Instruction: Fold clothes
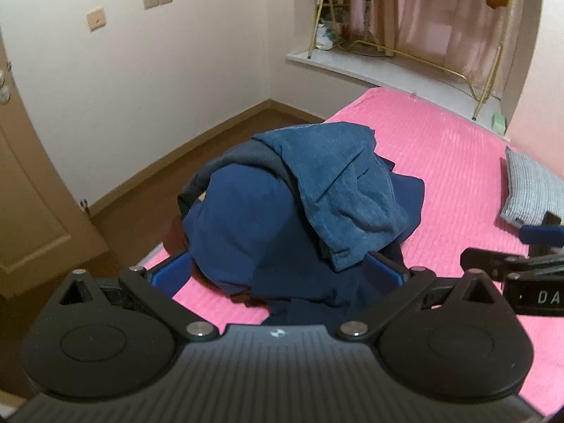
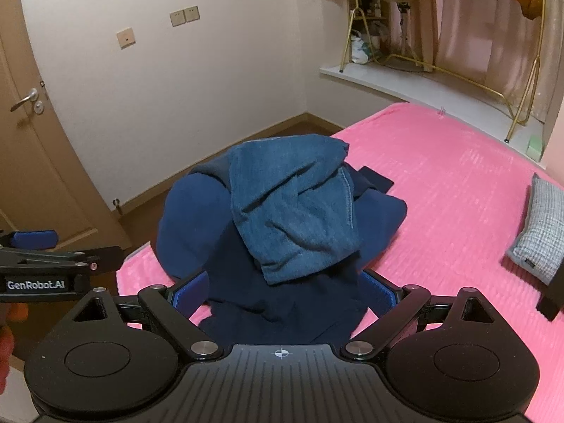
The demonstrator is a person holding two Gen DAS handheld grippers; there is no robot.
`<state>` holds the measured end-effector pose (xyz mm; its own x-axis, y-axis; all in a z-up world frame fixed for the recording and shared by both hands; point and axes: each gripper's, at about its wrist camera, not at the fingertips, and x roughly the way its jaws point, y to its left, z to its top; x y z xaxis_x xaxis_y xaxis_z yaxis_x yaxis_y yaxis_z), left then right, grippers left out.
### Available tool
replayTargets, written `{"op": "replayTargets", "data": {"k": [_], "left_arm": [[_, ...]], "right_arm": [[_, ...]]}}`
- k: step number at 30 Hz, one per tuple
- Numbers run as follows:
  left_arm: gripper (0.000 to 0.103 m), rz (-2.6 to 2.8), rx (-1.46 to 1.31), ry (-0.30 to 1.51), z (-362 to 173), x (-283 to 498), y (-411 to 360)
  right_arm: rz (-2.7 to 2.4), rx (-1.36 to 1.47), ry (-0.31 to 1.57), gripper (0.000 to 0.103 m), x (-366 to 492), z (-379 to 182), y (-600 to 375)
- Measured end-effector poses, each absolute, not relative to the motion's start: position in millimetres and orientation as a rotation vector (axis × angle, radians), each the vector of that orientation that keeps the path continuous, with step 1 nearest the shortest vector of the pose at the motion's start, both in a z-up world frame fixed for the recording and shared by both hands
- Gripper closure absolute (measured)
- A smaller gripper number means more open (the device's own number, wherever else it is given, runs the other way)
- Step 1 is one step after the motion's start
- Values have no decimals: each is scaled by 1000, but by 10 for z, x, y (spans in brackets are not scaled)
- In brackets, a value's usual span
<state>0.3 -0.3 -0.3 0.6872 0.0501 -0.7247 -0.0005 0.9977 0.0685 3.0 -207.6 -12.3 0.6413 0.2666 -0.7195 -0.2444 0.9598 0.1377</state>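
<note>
While the door [image 2: 31,162] sits off at the far left, the left tool [image 1: 276,271] hangs wide open just above the near edge of the clothes pile [image 1: 282,218] — nothing gripped. That heap, navy stuff with a lighter blue garment [image 2: 292,208] draped on top, lies on the pink bed [image 2: 458,211] near its corner. The right tool [image 2: 282,290] is spread wide too — grey pillow [image 2: 543,225] far right.

Dim warm indoor light is washing both views; fisheye is bending edges, corners are vignetting dark, soft grain is blurring far detail.
</note>
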Motion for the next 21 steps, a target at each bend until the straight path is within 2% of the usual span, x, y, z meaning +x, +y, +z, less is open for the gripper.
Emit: {"op": "replayTargets", "data": {"k": [9,21], "left_arm": [[1,31,47,776,32,-185,-78],[1,7,20,823,23,-67,-67]], "right_arm": [[324,43,817,9,24,-124,-2160],[326,58,811,9,50,-136,-2205]]}}
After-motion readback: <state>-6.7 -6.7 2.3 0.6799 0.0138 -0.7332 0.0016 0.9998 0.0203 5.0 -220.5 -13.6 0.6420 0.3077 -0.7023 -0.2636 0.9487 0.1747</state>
